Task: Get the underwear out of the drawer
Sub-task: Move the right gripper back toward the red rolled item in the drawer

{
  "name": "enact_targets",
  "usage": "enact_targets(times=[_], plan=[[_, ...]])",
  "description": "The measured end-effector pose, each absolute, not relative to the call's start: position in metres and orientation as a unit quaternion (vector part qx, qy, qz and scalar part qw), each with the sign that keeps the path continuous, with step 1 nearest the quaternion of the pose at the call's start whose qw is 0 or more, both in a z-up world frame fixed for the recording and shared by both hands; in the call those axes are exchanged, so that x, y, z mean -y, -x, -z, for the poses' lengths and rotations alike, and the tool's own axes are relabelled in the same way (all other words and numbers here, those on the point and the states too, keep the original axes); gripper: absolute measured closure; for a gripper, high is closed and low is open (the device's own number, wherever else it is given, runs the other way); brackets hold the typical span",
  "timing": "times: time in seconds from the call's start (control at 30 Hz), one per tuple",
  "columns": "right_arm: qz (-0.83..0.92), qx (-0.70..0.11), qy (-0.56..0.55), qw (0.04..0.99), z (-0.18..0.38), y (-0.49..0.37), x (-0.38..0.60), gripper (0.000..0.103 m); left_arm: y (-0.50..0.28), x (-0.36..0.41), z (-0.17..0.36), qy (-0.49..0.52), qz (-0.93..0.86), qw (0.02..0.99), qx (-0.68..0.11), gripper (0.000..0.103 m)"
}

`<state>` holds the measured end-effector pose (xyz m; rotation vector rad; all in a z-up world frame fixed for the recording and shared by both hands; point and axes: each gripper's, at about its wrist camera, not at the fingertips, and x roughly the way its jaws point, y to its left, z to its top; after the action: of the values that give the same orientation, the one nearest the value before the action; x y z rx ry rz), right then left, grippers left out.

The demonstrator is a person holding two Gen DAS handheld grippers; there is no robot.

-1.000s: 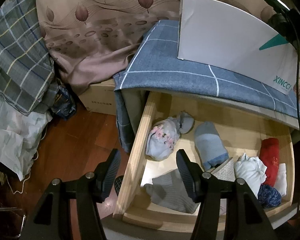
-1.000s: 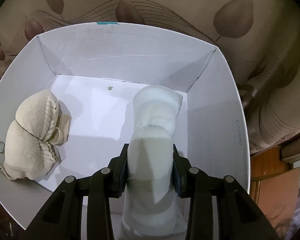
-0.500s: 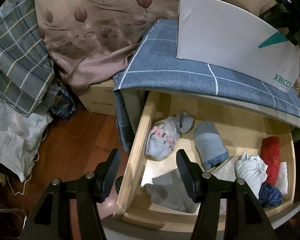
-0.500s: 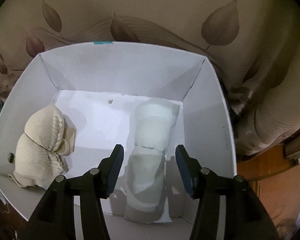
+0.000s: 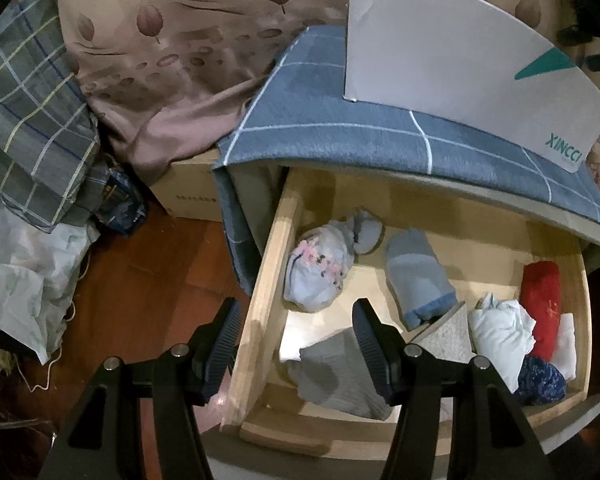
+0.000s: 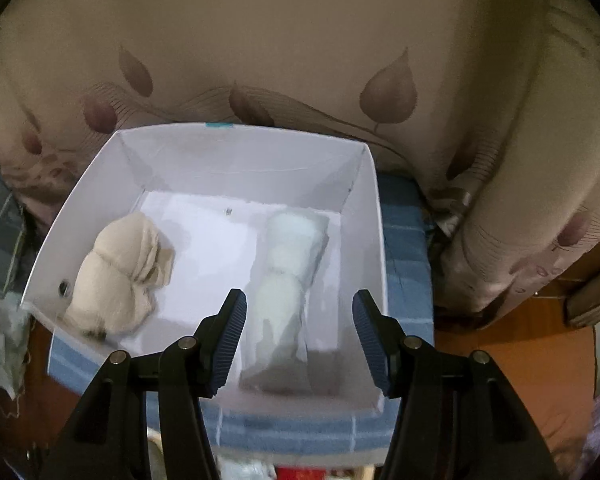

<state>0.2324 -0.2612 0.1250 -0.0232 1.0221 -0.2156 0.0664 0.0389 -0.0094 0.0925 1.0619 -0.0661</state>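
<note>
In the left wrist view a wooden drawer (image 5: 266,280) stands pulled out with several rolled garments: a floral roll (image 5: 320,268), a light blue roll (image 5: 418,276), a grey one (image 5: 336,372), a white one (image 5: 500,330) and a red one (image 5: 542,300). My left gripper (image 5: 296,344) hovers open over the drawer's left rail, holding nothing. In the right wrist view my right gripper (image 6: 298,338) is open above a white box (image 6: 370,216). A pale rolled underwear (image 6: 288,276) lies free in the box below the fingers. A cream roll (image 6: 120,276) lies at the box's left.
The white box (image 5: 440,52) stands on a blue checked cloth (image 5: 320,120) covering the cabinet top. A leaf-patterned beige bedcover (image 6: 300,40) lies behind. Plaid bedding (image 5: 24,120), a cardboard box (image 5: 188,188) and plastic bags sit on the wooden floor to the left.
My right gripper opened and let go of the pale roll, which now lies in the box. The gripper then rose and drew back. The left gripper has stayed in place.
</note>
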Motion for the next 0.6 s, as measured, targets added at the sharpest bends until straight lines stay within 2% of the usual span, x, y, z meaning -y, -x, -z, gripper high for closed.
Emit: enact_targets(times=[0.37,0.6], plan=[[0.074,-0.548,0.005,0.833,-0.107,-0.138,0.271,0.050,-0.068,-0.035,0.017,-0.050,0.035,0.853,-0.519,0.044],[0.060,-0.607,-0.011,0.793,-0.057,-0.083,0.279,0.051,-0.069,-0.033,0.018,-0.057,0.031,0.852,-0.520,0.044]])
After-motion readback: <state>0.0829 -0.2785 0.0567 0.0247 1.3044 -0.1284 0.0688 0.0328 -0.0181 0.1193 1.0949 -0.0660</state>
